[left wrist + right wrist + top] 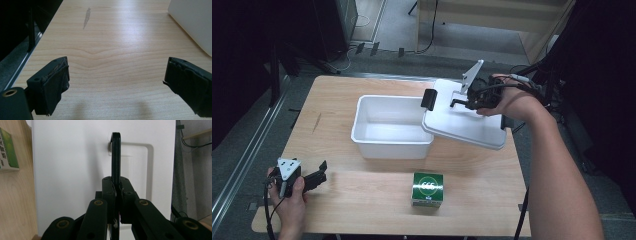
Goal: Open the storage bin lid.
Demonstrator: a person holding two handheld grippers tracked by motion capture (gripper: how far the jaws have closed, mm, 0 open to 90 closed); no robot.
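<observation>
One green box (427, 189) sits near the front edge of the wooden table (362, 200), and its top carries a white round emblem with curled marks inside it; the marks are too small to read as letters. A white strip along its front face bears print that cannot be made out either. In the right gripper view the same box (7, 151) shows at the left edge, with pale characters down its green side, again too blurred to read.

Count the rest: one white tub (391, 127), open-topped, in the middle of the table, and one white lid (467, 122) with black clips, one at its left end (430, 99) and another at its right end. The lid hangs tilted, its left corner over the tub's right rim, the rest out past the tub to the right.

The right gripper (469, 98) has the lid by its black handle (115, 155): the right gripper view looks straight along the jaws, pressed together on that thin upright handle, with the lid's flat white face (75, 170) behind.

The left gripper (314, 176) rests at the table's front left corner, well apart from tub, lid and box. Its own view shows the two black pads (56, 82) standing wide apart over bare wood, nothing between them, with a corner of the tub (195, 20) at upper right.
</observation>
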